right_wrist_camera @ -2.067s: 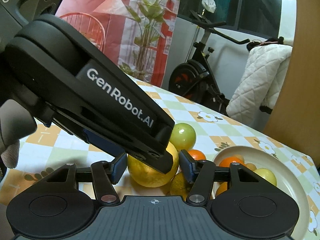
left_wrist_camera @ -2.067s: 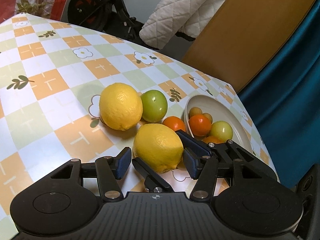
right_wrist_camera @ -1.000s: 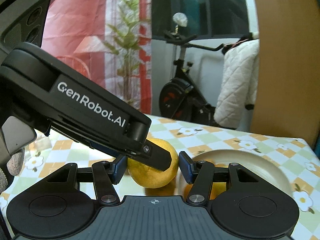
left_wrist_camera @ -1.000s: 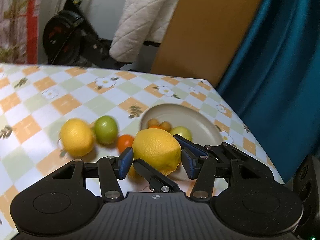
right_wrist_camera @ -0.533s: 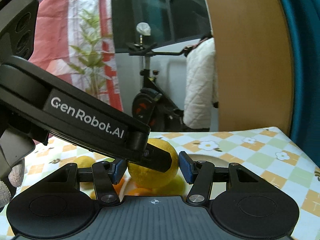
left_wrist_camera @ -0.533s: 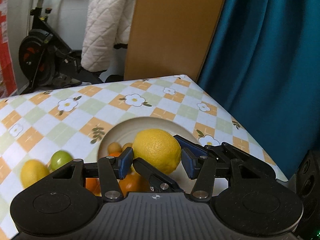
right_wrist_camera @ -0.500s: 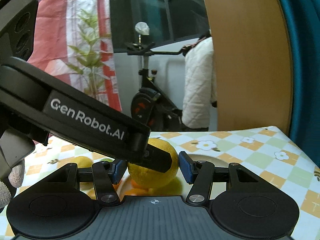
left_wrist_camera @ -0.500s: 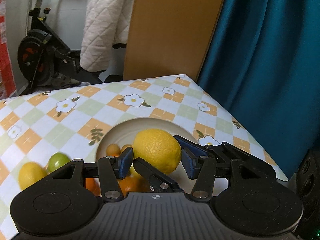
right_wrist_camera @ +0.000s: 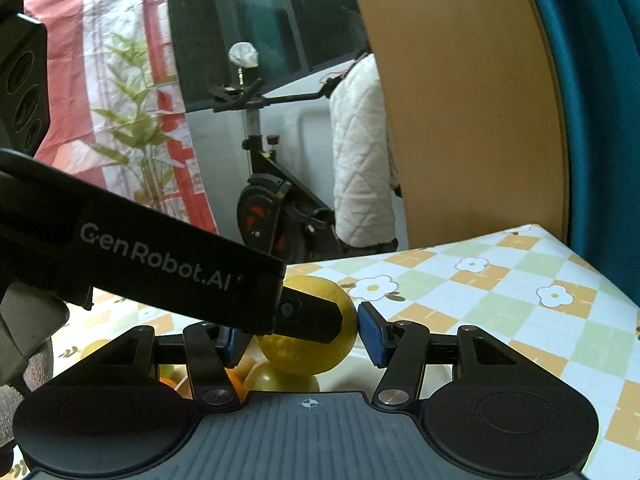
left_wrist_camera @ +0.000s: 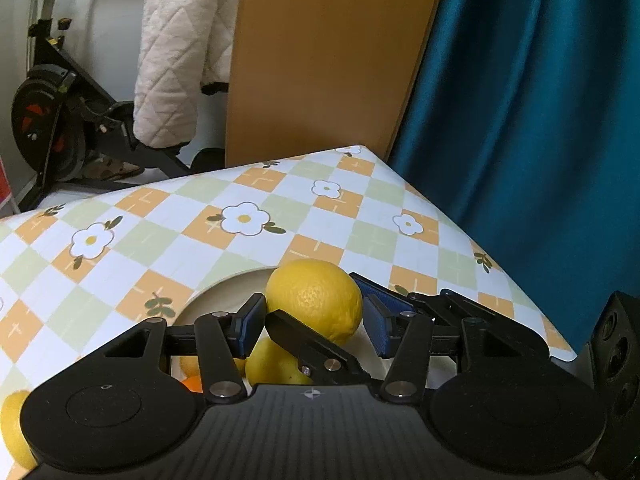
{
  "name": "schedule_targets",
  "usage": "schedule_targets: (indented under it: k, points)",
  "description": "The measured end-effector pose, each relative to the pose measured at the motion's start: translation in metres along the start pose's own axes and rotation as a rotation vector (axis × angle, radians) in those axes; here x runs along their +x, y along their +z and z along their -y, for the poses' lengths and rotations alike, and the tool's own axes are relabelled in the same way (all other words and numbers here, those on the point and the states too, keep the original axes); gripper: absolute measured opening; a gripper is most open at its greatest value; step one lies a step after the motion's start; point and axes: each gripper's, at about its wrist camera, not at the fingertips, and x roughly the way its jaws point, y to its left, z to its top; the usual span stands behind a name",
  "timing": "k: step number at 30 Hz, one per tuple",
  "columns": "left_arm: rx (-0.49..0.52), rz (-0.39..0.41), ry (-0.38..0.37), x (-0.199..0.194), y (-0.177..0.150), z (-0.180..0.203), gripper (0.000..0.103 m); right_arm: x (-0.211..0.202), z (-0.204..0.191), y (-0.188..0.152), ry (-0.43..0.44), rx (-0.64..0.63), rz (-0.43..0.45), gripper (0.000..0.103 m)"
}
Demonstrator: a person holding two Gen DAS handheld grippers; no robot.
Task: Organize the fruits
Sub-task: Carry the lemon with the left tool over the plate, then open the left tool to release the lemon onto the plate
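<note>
One yellow lemon [left_wrist_camera: 316, 296] is pinched from two directions at once. In the left wrist view my left gripper [left_wrist_camera: 314, 320] has its blue pads pressed on the lemon's sides, and a black finger [left_wrist_camera: 304, 344] of the right gripper crosses in front. In the right wrist view the right gripper [right_wrist_camera: 298, 338] is shut on the same lemon [right_wrist_camera: 304, 356], with the left gripper's finger [right_wrist_camera: 312, 316] lying across it. The lemon hangs over the cream bowl [left_wrist_camera: 224, 288], which holds a yellow-green fruit [left_wrist_camera: 272, 364] and an orange [left_wrist_camera: 192, 384].
A second lemon [left_wrist_camera: 10, 432] lies on the checked tablecloth [left_wrist_camera: 248, 216] at the lower left. The table's corner and edge run close on the right, with a teal curtain [left_wrist_camera: 540, 120] beyond. A wooden board [left_wrist_camera: 320, 60] and an exercise bike [right_wrist_camera: 272, 208] stand behind.
Both grippers have carried the lemon rightward, from beside the loose fruit on the cloth to above the bowl. Both grips stay the same.
</note>
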Motion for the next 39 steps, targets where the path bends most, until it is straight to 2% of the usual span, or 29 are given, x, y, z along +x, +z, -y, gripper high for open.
schedule_targets:
  k: [8,17,24,28,33,39]
  points:
    - [0.016,-0.036,-0.003,0.019,0.002,0.002,0.056,0.010,0.017,-0.004,-0.018,0.066,-0.029,0.052]
    - [-0.018,-0.065,-0.006,0.029,-0.003,-0.005,0.056,0.018,0.019,-0.010,-0.030,0.081,-0.079,0.052]
    - [-0.004,-0.067,0.007,0.029,-0.004,-0.001,0.056,0.021,0.018,-0.011,-0.044,0.086,-0.107,0.053]
    - [-0.008,-0.050,0.015,0.023,-0.003,-0.001,0.056,0.020,0.016,-0.012,-0.059,0.078,-0.115,0.054]
    - [-0.039,-0.008,0.012,0.006,-0.002,-0.006,0.056,0.010,0.010,-0.014,-0.081,0.043,-0.091,0.064]
    - [-0.088,0.055,0.001,-0.026,-0.006,-0.015,0.056,-0.008,0.006,-0.011,-0.077,0.023,-0.029,0.064]
